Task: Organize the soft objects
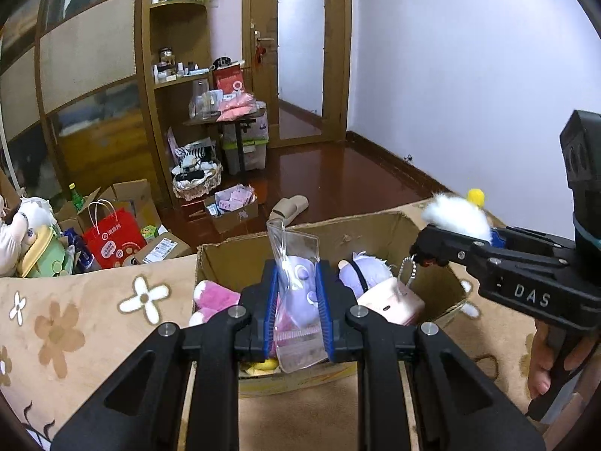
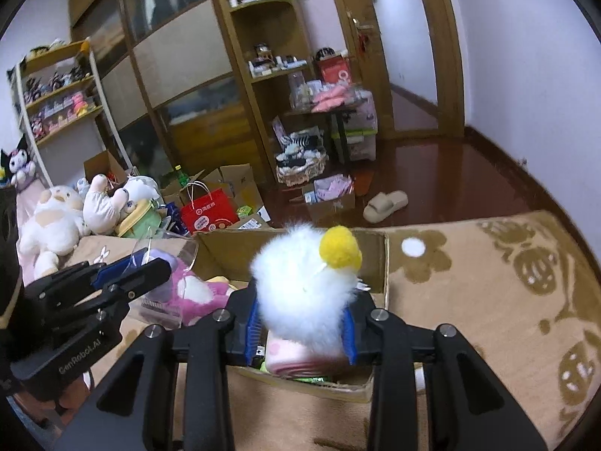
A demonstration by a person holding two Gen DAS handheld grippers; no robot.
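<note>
My left gripper [image 1: 297, 300] is shut on a clear plastic pouch holding a purple plush [image 1: 296, 293], held over an open cardboard box [image 1: 240, 255] on the tan flowered blanket. My right gripper [image 2: 300, 323] is shut on a fluffy white plush with a yellow pom-pom [image 2: 304, 285], also above the box; it shows in the left wrist view [image 1: 456, 216] at the box's right rim, a bead chain hanging below. Inside the box lie a pink plush [image 1: 210, 297], a purple plush [image 1: 362, 268] and a pink-white roll [image 1: 390, 300]. The left gripper shows in the right wrist view [image 2: 150, 267].
Large plush toys [image 2: 56, 218] sit at the left by a red paper bag [image 2: 210, 212] and several cardboard boxes. A wooden shelf unit, a small loaded table [image 1: 233, 112], a basket [image 1: 195, 176] and a slipper [image 1: 291, 206] stand on the dark floor beyond.
</note>
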